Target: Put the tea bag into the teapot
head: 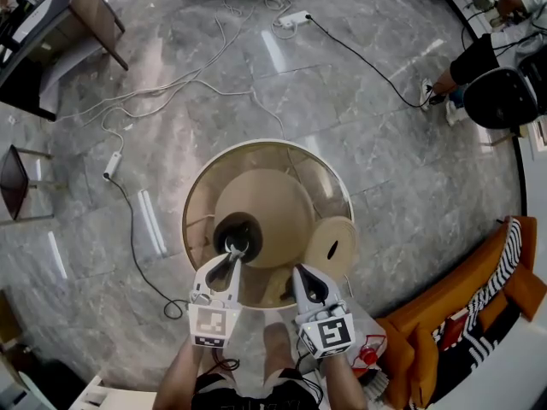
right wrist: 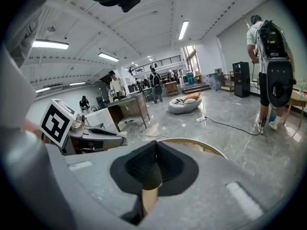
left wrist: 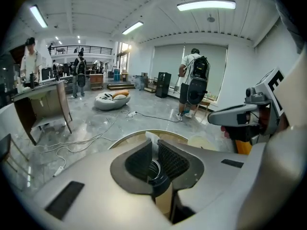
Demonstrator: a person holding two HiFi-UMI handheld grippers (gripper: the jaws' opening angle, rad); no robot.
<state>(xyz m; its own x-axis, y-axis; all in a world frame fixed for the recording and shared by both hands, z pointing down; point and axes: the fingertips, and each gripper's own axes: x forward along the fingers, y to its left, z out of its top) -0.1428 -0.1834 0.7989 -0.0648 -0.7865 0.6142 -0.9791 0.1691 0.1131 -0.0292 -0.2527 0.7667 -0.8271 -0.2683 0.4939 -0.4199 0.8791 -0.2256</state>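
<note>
A dark round teapot (head: 232, 229) stands open on the left part of the round glass table (head: 198, 186). My left gripper (head: 236, 251) hangs right over its mouth, shut on a white tea bag (left wrist: 152, 139) whose top sticks up between the pads. In the left gripper view the pot's metal rim (left wrist: 152, 168) shows just below the jaws. My right gripper (head: 301, 273) sits over the table's near edge, to the right of the pot. Its jaws (right wrist: 154, 150) are shut with nothing between them.
A tan round lid-like disc (head: 332, 244) lies on the table right of the pot. Cables (head: 162, 88) and a power strip (head: 293, 18) trail over the grey marble floor. An orange sofa (head: 466, 301) stands at the right, and people stand farther back in the room.
</note>
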